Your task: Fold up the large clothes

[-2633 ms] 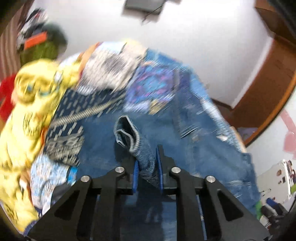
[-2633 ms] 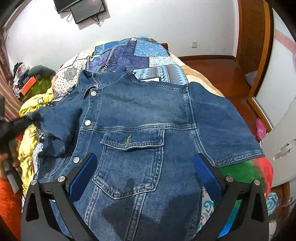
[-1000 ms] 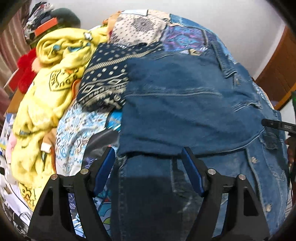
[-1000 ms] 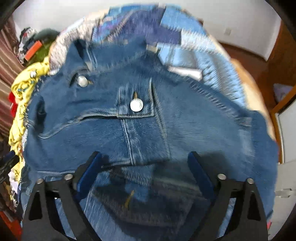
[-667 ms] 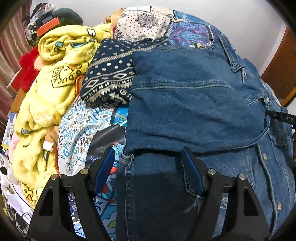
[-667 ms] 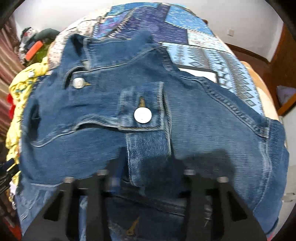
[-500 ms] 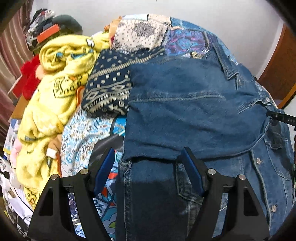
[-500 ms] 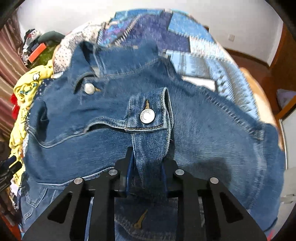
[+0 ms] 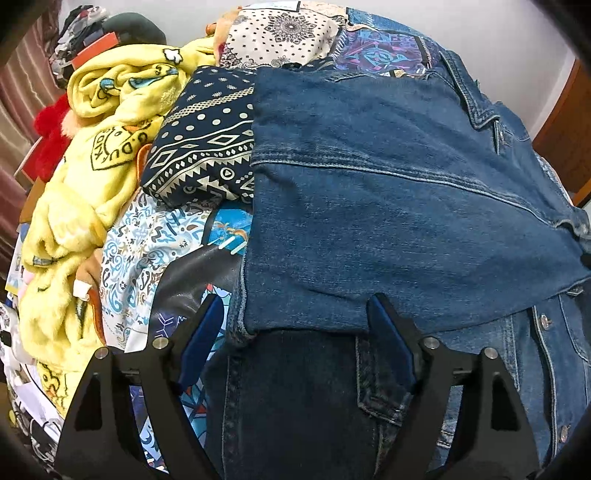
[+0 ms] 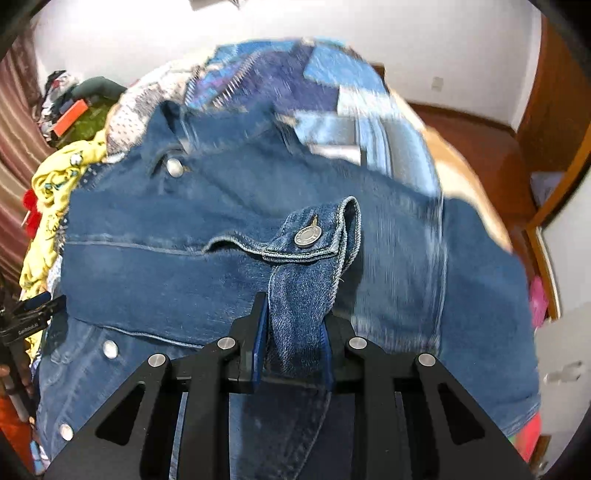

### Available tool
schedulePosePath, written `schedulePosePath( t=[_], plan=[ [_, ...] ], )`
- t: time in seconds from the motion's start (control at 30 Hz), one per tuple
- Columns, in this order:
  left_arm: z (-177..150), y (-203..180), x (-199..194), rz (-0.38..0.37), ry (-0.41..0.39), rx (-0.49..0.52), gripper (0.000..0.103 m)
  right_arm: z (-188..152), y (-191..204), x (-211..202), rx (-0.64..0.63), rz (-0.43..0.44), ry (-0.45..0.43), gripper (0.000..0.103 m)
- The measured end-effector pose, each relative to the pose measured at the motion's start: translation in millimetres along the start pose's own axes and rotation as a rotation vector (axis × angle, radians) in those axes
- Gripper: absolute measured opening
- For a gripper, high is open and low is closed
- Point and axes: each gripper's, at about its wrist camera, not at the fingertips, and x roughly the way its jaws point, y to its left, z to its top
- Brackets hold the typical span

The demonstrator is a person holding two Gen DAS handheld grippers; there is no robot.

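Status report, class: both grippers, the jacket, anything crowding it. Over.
Left gripper open over jacket. Right gripper shut on cuff. Yellow blanket piled beside.

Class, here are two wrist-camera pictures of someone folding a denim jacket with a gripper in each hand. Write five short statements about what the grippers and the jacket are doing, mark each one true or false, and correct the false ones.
1. The right gripper is shut on a fold of the denim jacket. True.
2. The left gripper is clamped on the jacket's sleeve. False: it is open, its blue pads apart over the denim jacket.
3. The pinched fabric carries a buttoned cuff above the right gripper. True.
4. A yellow blanket lies on the right side of the left wrist view. False: it lies on the left side.
5. The jacket lies on a bare wooden table. False: it lies on a patterned patchwork bedspread.
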Motion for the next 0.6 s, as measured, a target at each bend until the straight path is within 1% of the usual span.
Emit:
schedulePosePath(
  t=[0.1,0.17,0.23,0.27,0.3,0.4,0.53,0.6],
  plan=[
    [0,0,0,0.007,0.004,0.005,0.083,-4,3,7,-0.022,-0.044,0.017,0.029],
    [-1,-1,-2,0.014,0.009,0.012,0.083,-7,3,4,-0.027,-0.073,0.014,0.039],
    [-2,-4,-6,0.026,0.007,0.028,0.083,-6,1,0,-0.027,-0.112,0.013,0.063],
    [-2,-5,-9,0.030,0.005,0.036,0.083,-7,-1,-4,-0.026,-0.122,0.009,0.066],
    [-2,-7,-12,0.031,0.002,0.044,0.083,-7,-3,-9,-0.022,-0.121,0.000,0.068],
    [-2,-15,-27,0.022,-0.024,0.065,0.083,-11,-14,-24,0.007,-0.095,-0.011,0.068],
    [4,-32,-56,0.003,-0.086,0.101,0.083,-17,-32,-52,0.065,-0.077,-0.064,0.069],
    [9,-44,-74,-0.020,-0.125,0.120,0.083,-20,-40,-66,0.095,-0.067,-0.097,0.070]
  ],
)
